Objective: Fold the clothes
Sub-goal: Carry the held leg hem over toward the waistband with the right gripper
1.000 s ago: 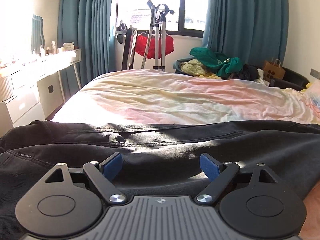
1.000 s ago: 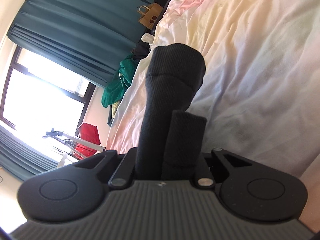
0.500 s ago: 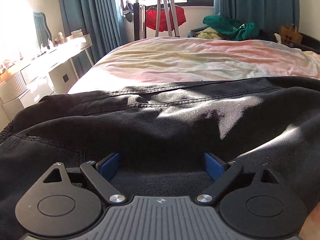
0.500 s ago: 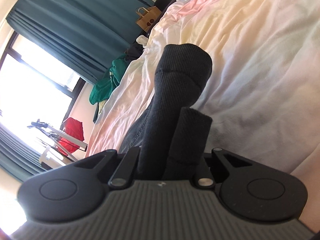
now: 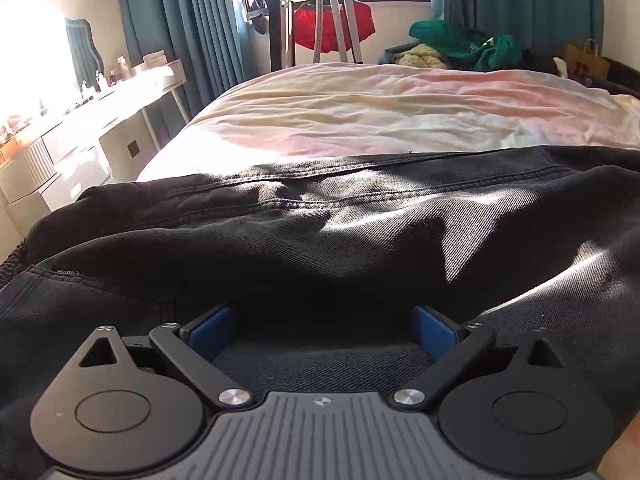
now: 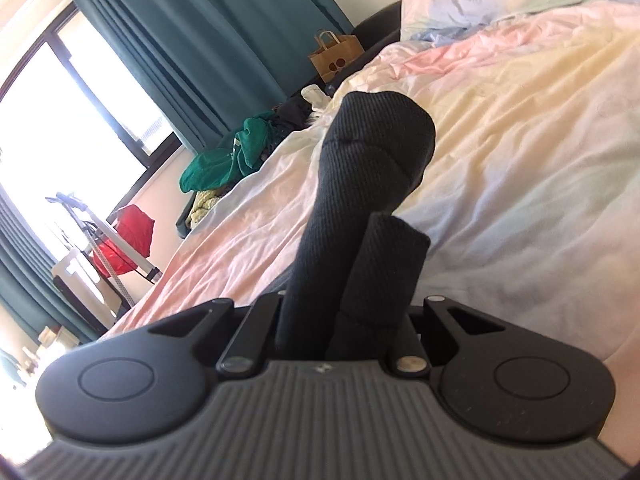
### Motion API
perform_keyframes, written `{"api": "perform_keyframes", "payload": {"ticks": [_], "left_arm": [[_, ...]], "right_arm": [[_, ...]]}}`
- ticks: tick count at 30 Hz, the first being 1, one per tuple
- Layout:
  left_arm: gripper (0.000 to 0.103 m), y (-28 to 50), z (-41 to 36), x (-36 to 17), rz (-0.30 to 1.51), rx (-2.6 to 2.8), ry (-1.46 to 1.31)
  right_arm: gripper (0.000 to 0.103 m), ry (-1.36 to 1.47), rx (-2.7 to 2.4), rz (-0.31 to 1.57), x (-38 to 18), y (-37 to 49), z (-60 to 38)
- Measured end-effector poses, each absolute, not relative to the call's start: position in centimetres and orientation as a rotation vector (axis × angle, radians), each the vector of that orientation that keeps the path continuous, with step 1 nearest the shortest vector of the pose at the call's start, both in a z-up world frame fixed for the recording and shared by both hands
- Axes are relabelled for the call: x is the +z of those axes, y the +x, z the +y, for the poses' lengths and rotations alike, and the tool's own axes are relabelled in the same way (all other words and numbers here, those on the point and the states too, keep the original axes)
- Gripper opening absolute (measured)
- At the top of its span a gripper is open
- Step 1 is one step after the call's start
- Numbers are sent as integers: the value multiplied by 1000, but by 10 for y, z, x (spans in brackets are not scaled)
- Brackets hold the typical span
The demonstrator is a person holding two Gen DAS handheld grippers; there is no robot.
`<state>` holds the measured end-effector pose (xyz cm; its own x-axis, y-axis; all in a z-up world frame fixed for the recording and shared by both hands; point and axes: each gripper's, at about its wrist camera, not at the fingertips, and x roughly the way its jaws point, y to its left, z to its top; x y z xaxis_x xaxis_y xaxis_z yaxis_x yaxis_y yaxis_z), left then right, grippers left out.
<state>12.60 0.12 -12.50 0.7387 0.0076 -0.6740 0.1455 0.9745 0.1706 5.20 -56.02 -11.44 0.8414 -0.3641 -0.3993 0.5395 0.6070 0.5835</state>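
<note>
A black pair of trousers (image 5: 360, 232) lies across the near part of the bed (image 5: 360, 120), its waistband and seams towards the left. My left gripper (image 5: 322, 320) sits low on this cloth. Its jaws are opening, the blue pads (image 5: 208, 330) stand wide apart, and dark fabric lies between them without being pinched. In the right wrist view my right gripper (image 6: 348, 312) is shut on a bunched fold of the black trousers (image 6: 372, 152), which sticks up out of the jaws above the pastel bedsheet (image 6: 520, 160).
A white dresser (image 5: 80, 128) with small items stands left of the bed. Beyond the bed's far edge are a red garment on a metal stand (image 5: 336, 28), a pile of green and yellow clothes (image 5: 460, 40), a brown paper bag (image 5: 584, 60) and teal curtains.
The left gripper has sunk onto the trousers and its pads have spread wider. The right gripper has rolled and risen a little, still clamped on the same black fold.
</note>
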Motion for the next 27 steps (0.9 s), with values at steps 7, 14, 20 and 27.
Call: {"api": "perform_keyframes", "payload": {"ticks": [7,14,20,27], "left_arm": [[98,128,7,-122,746,-98,189],[98,126,9,-113,760,-116,185],[98,118,33,-90,746,-109,69],[98,100,87,-55,720,-62,-131]], "right_arm": [[13,509,-515,208,-63,62,-523],[14,194,-447,177,2,78,-454],[14,-57,-319,118,40,89,-344],[14,-190,-92,134,-5,82,-201]]}}
